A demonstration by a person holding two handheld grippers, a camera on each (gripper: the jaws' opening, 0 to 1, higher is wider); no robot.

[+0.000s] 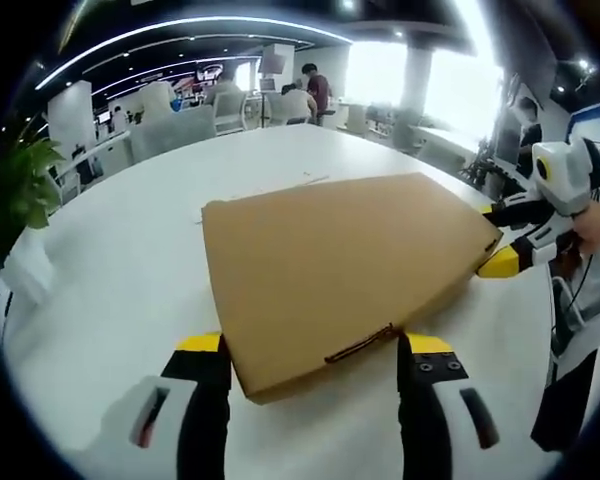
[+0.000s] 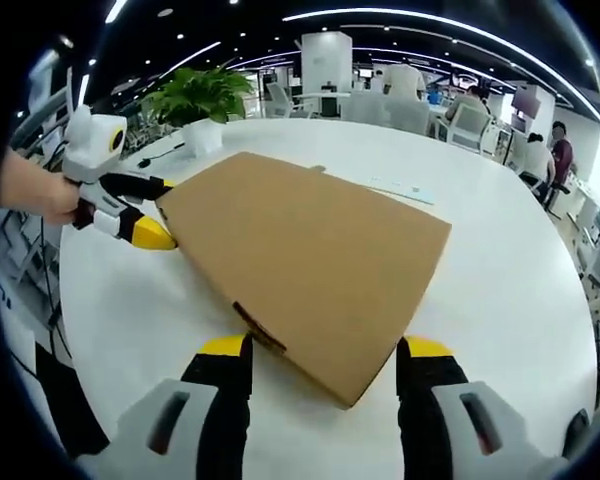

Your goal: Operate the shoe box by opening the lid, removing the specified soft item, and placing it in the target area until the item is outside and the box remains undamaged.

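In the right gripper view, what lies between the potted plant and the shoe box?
Only bare white table lies between the potted plant and the closed shoe box, as the right gripper view shows.

1. Left gripper (image 1: pixel 315 350): jaws wide apart, yellow-tipped, rising side by side from the bottom of the left gripper view.
2. Right gripper (image 2: pixel 325 352): jaws likewise spread wide, holding nothing.
3. Seen from the other side, the right gripper's jaws seem parted, though small there.
4. A hand (image 2: pixel 35 190) grips the left gripper's body.
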